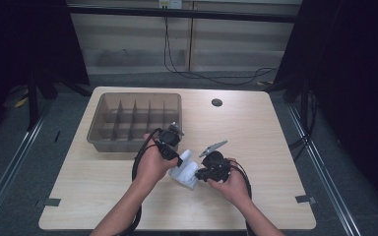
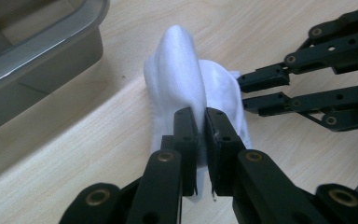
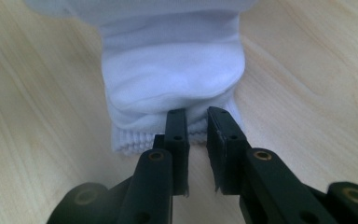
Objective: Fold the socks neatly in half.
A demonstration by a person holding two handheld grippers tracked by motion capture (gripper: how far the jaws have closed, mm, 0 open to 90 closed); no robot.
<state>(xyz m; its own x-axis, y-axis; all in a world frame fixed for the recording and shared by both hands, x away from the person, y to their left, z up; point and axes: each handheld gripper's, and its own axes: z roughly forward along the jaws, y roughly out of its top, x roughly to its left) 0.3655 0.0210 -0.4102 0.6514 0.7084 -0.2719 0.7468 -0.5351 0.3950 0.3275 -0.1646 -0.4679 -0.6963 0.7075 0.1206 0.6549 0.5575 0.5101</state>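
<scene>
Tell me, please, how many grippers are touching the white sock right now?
2: the left gripper pinches a raised fold of the white sock; the right gripper meets its ribbed cuff end, jaws slightly apart.

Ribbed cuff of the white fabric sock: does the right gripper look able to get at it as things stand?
Probably yes. The right gripper has its slightly parted jaws right at the ribbed cuff of the white fabric sock, nothing between. The left gripper pinches another fold.

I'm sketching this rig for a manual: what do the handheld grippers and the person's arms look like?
Both the left gripper and right gripper are black, with jointed link bars, round brass-coloured pivots and flat jaws. A grey three-cornered plate tops the right one. Black cables trail back. Forearms are bare, no sleeves.
</scene>
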